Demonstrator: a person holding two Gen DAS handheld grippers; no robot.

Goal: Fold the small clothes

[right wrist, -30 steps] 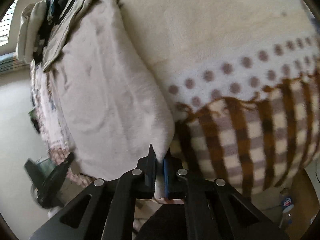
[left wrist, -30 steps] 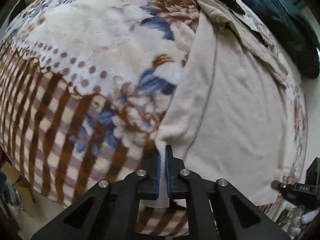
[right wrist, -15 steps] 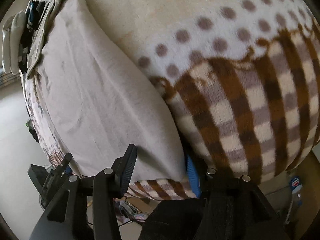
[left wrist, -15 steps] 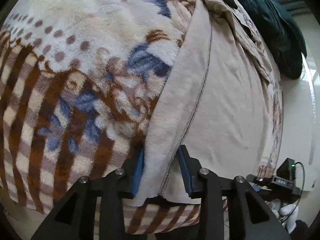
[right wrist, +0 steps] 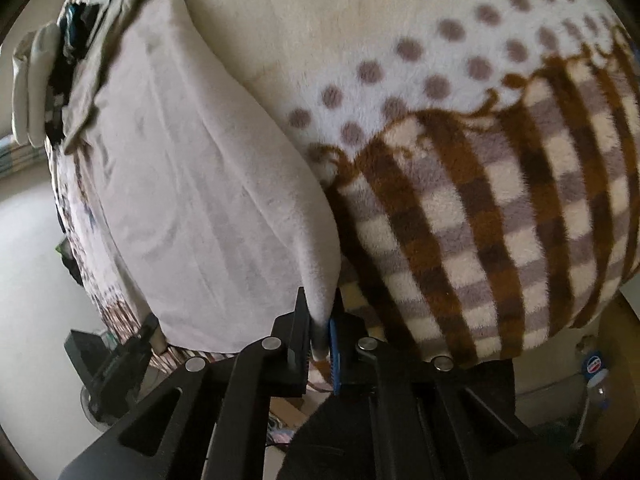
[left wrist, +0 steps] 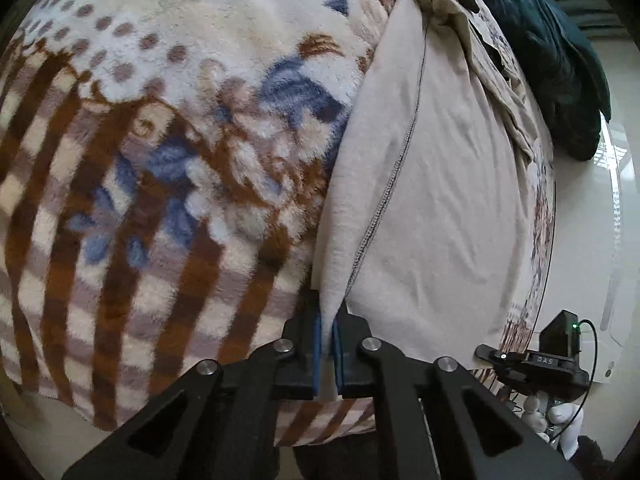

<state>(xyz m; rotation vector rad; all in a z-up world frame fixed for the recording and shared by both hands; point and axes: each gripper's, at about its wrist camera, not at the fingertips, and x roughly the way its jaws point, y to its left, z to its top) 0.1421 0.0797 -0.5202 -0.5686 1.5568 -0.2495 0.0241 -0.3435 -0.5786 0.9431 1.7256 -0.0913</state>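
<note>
Both tongs apart half a second ago; now left gripper and right gripper clamped on near corners of flat beige cotton garment atop patterned fleece blanket. Regrasp made; fold likely next.

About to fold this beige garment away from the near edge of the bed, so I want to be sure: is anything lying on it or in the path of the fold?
Nothing visible lies on the flat beige cotton garment. Left gripper and right gripper each pinch a near corner. At its far end sits a crumpled khaki cloth, overlapping that edge, with a dark teal blanket beyond; a fold reaching there would meet them.
</note>
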